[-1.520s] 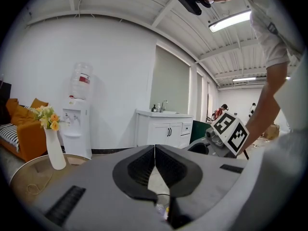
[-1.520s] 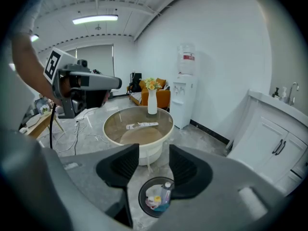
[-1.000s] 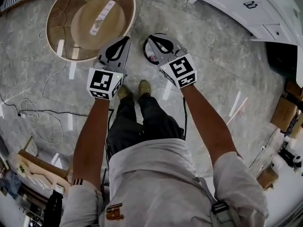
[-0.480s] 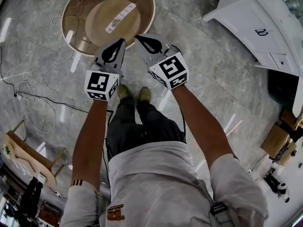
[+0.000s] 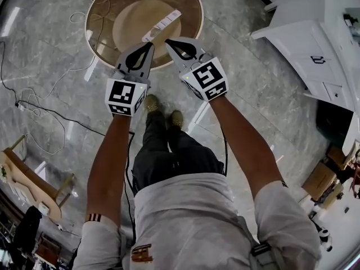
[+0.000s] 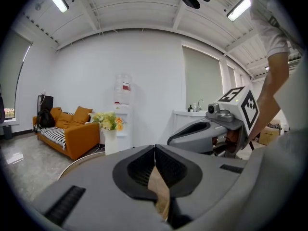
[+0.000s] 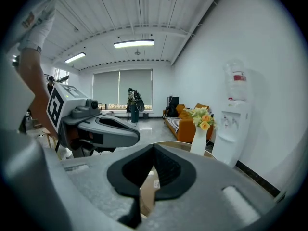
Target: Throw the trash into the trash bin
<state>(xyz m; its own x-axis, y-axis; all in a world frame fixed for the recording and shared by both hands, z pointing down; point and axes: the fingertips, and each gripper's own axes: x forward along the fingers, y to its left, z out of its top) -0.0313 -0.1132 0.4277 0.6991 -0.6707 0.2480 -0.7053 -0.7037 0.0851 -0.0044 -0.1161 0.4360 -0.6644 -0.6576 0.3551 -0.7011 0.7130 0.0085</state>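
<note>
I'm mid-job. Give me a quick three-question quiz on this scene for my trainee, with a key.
1. True or false: the right claw is shut with nothing in it.
2. What lies just ahead of the left claw? A) a round glass-topped table B) a bed C) a fridge
3. Fill in: the sofa by the far wall is ____ in colour.
Key: 1 true; 2 A; 3 orange.

We logged: grey marble floor (image 5: pixel 270 106), round table (image 5: pixel 104 38), white cabinet (image 5: pixel 298 38), orange sofa (image 6: pixel 72 131), water dispenser (image 6: pixel 123 109), white walls (image 6: pixel 154 76), ceiling strip lights (image 7: pixel 134 44).
</note>
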